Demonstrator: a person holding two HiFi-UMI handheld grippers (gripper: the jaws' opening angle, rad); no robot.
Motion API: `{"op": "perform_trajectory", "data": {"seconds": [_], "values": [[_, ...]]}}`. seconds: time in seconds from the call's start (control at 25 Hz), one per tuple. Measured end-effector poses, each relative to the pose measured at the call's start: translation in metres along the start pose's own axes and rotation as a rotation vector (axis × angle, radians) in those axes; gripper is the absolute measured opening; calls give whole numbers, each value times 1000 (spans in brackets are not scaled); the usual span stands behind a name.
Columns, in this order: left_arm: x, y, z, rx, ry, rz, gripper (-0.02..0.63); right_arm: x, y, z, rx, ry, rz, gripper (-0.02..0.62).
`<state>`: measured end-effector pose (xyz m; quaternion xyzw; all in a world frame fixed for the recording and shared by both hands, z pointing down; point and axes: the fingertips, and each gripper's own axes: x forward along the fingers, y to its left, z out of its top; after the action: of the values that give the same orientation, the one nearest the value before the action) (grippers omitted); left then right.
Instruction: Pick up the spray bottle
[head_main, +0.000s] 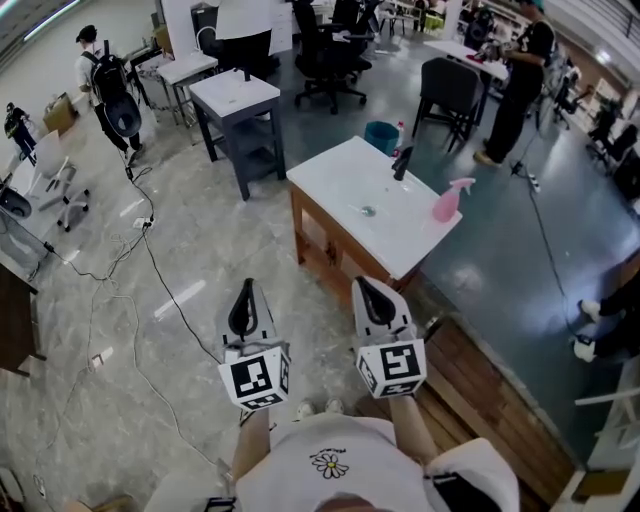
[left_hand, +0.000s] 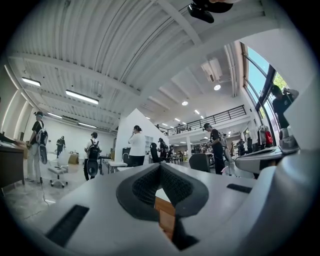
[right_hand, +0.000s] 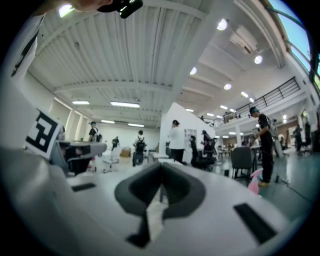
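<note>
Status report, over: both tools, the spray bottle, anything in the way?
Left tool shut, empty. Right tool shut, empty. Pink spray bottle upright on white table, untouched. Nothing blocking it.

The head view looks steeply down from head height; the white table (head_main: 370, 205) lies well ahead at one o'clock. Both gripper views sit low, facing level across the hall, sharing the person in white (left_hand: 136, 145); the right probably catches the spray bottle (right_hand: 255, 182) at four o'clock.

Bright and even here: daylight through the tall windows (left_hand: 257, 75), ceiling strip lights (left_hand: 82, 96) — soft shadows, fisheye-bent black edges, right gripper view slightly blurred.
</note>
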<state>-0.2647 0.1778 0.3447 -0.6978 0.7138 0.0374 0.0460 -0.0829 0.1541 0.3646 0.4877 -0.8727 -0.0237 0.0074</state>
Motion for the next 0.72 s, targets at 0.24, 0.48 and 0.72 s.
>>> {"op": "perform_trajectory", "data": {"seconds": [0.24, 0.48, 0.72], "values": [[6, -31, -1, 19, -16, -36, 18, -13, -28, -12, 22, 8, -25, 31], [11, -73, -4, 28, -24, -75, 18, -25, -55, -20, 22, 8, -37, 31], [20, -86, 4, 24, -47, -77, 18, -35, -67, -19, 10, -1, -36, 31]]}}
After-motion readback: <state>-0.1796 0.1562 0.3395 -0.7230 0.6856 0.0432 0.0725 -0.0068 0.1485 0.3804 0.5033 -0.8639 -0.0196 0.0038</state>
